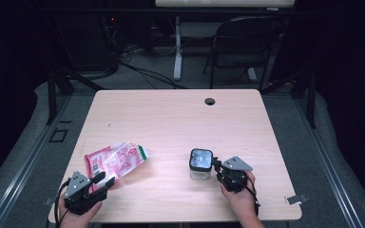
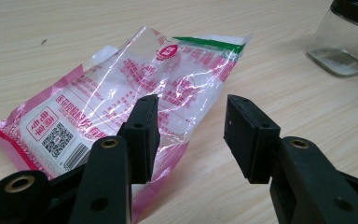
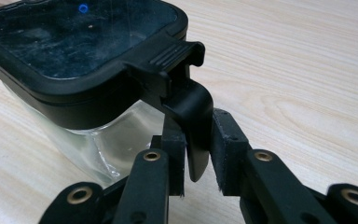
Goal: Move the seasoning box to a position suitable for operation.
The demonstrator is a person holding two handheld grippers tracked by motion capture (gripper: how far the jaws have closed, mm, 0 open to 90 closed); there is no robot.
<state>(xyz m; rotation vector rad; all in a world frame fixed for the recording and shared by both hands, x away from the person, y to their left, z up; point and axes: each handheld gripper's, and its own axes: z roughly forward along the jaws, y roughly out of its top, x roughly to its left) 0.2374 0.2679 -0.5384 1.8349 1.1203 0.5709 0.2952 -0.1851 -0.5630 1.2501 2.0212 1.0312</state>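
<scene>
So the wooden surface [image 1: 171, 123] is mostly bare, which leaves room for both hands to work near the person's edge. Biggest item is the pink-and-clear plastic pouch [image 1: 115, 159], lying flat just ahead of the left claw [image 1: 103, 182]. In the left gripper view that claw [image 2: 191, 135] stands open with nothing pinched; its one jaw hangs over the near edge of the pouch [image 2: 135, 98], the other over bare wood. My guess is it's waiting for its turn, parked close to the bag so it can grab it.

Next down is the glass jar [image 1: 200, 165] with the black clip lid, touching the tip of the right claw [image 1: 217, 167]. Smallest bit: the lid's latch tab [image 3: 191, 116], which sits right between the right claw's [image 3: 196, 154] jaws. They look nearly closed around it; whether the pads are pressing yet, I can't tell. Probably meant to flip the latch and open the jar.
</scene>
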